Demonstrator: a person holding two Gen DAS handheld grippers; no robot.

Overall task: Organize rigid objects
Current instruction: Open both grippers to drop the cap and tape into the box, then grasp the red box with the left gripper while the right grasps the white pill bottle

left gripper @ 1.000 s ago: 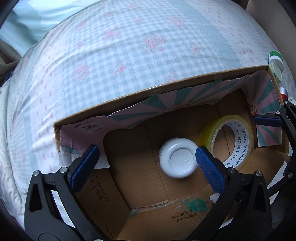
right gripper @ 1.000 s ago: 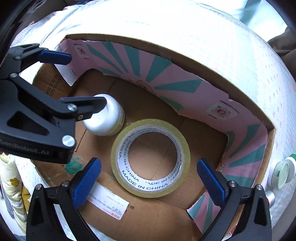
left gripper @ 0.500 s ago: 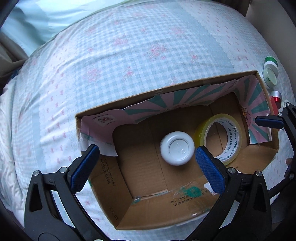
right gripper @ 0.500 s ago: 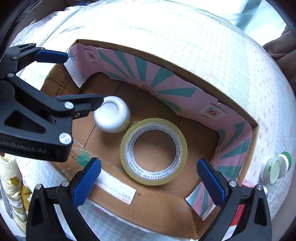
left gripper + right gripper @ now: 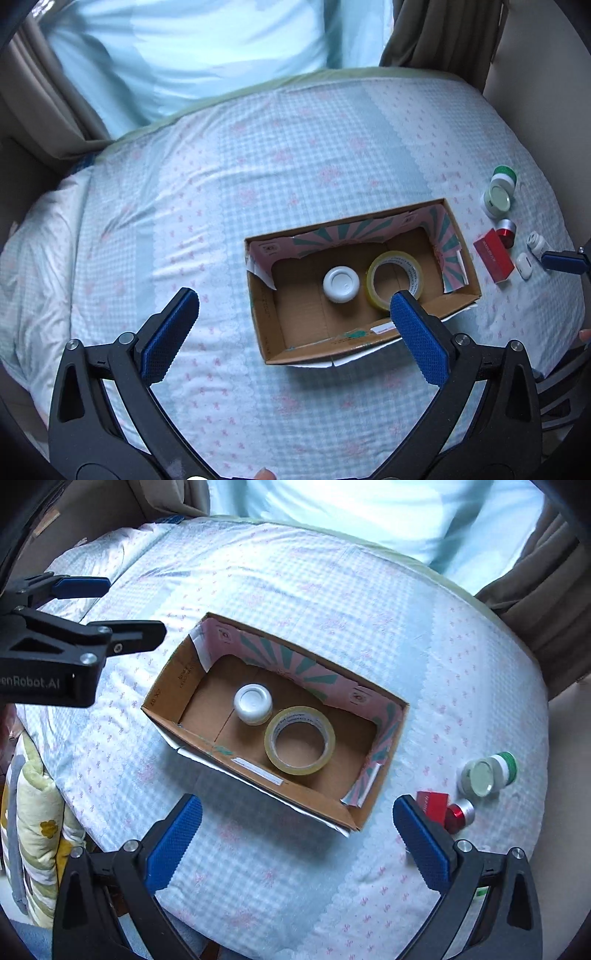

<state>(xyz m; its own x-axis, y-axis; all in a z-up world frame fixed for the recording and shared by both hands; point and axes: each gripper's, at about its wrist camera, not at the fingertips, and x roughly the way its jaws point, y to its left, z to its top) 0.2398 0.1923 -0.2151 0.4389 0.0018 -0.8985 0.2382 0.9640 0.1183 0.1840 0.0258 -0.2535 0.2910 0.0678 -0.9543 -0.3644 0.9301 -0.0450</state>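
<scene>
Progress looks partial: cardboard box point(image 5: 255, 775) on the bed point(image 5: 258, 166) holds a white jar point(image 5: 253, 703) and tape roll point(image 5: 299, 740); right of it wait green-lidded jars point(image 5: 487, 773), a red box point(image 5: 494, 255), a red-capped item point(image 5: 459, 814) and small white pieces point(image 5: 524, 264). Left tool point(image 5: 291, 328) and right tool point(image 5: 295, 838) gape wide, empty. Legible: "enRobot.AI".

Soft, cool daylight, moderately bright; no glare. Pale blue curtain point(image 5: 192, 55) at top motion-blurred. Strong fisheye bending, dark vignette at edges.

The red box point(image 5: 433, 805) is partly hidden behind a blue pad; print on the tape roll point(image 5: 300, 740) is too small to read.
</scene>
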